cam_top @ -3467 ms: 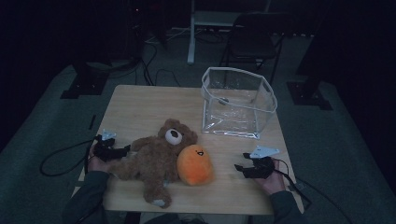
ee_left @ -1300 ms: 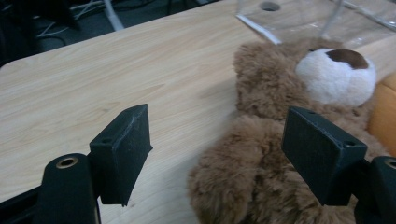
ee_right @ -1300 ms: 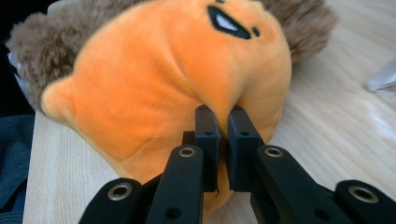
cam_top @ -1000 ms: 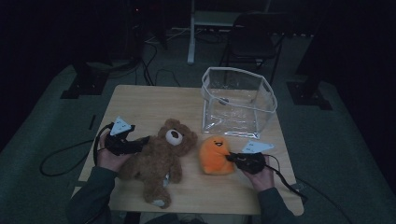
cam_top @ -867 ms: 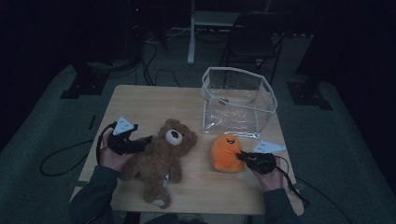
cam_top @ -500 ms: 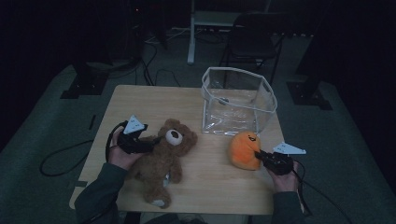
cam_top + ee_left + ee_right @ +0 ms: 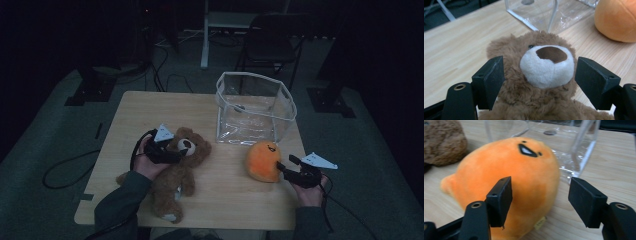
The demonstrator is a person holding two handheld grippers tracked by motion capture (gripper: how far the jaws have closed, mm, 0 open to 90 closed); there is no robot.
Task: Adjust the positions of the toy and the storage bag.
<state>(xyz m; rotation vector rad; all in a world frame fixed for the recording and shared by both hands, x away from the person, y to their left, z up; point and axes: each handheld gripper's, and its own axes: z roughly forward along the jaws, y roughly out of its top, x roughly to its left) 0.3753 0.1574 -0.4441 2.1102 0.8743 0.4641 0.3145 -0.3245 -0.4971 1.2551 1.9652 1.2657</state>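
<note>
Two soft plush toys lie just in front of the clear bin (image 7: 255, 107): left tool (image 7: 537, 82) gapes around the teddy bear (image 7: 177, 167) head, right tool (image 7: 540, 201) gapes empty beside the orange plush (image 7: 263, 161); both likely light, squashy, best pinched mid-body.

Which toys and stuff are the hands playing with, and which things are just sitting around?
In the job:
- teddy bear, between the open fingers of the left gripper
- orange plush, in front of the open right gripper
- clear box, probably where the toys go

Just lying about:
- chair behind the table
- cables on the floor
</note>
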